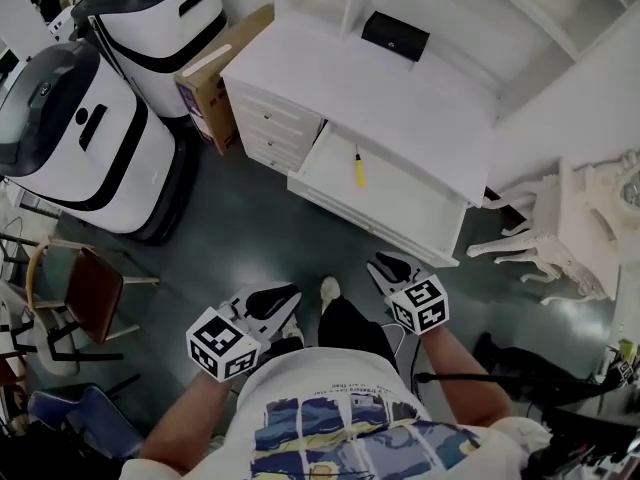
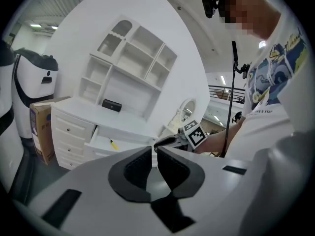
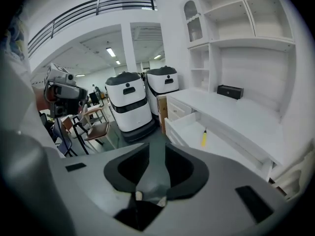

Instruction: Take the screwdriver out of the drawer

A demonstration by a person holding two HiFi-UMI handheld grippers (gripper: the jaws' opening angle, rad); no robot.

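Observation:
A yellow-handled screwdriver (image 1: 358,169) lies in the open drawer (image 1: 410,213) of a white desk (image 1: 400,98); the left gripper view shows the screwdriver (image 2: 113,144) and so does the right gripper view (image 3: 204,138). Both grippers hang over the dark floor, well short of the drawer front. My left gripper (image 1: 272,302) has its jaws together and empty (image 2: 154,150). The right gripper (image 1: 390,268) stands open with nothing between its pads (image 3: 157,149).
A black box (image 1: 395,36) sits on the desktop under white shelves. Two white-and-black machines (image 1: 80,138) and a cardboard box (image 1: 215,78) stand left of the desk. A brown chair (image 1: 90,293) is at the left, ornate white furniture (image 1: 570,218) at the right.

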